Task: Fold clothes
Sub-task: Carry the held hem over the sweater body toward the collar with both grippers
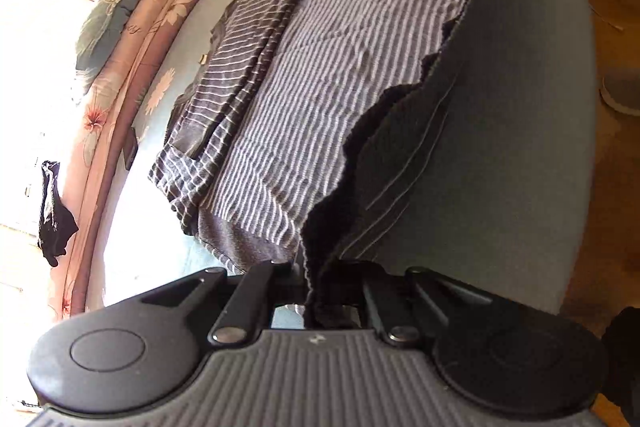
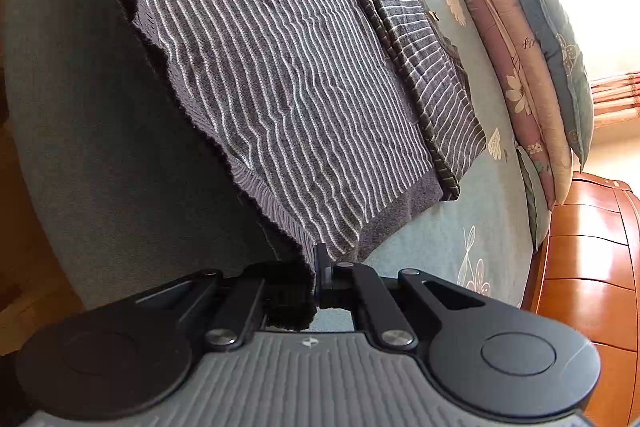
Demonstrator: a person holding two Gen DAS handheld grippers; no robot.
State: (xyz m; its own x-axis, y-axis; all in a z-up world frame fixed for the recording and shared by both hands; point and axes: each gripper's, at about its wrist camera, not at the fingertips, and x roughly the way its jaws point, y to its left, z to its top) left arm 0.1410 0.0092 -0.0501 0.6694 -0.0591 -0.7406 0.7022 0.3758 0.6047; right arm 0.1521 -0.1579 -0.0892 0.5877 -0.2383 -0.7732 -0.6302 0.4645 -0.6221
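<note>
A grey sweater with thin white stripes [image 1: 320, 75] lies spread on a light blue bed, one side folded over itself along the far edge. My left gripper [image 1: 320, 279] is shut on the sweater's near scalloped edge, which rises off the bed toward it. In the right wrist view the same sweater [image 2: 288, 75] stretches away, and my right gripper [image 2: 316, 279] is shut on the other end of that lifted edge. The raised edge casts a dark shadow on the bed below it.
The bed sheet [image 1: 500, 107] runs to a rounded edge with wooden floor beyond. Floral pillows [image 2: 532, 67] line the far side of the bed. A wooden bedside cabinet [image 2: 592, 259] stands at the right. A dark cloth [image 1: 54, 211] hangs at the left.
</note>
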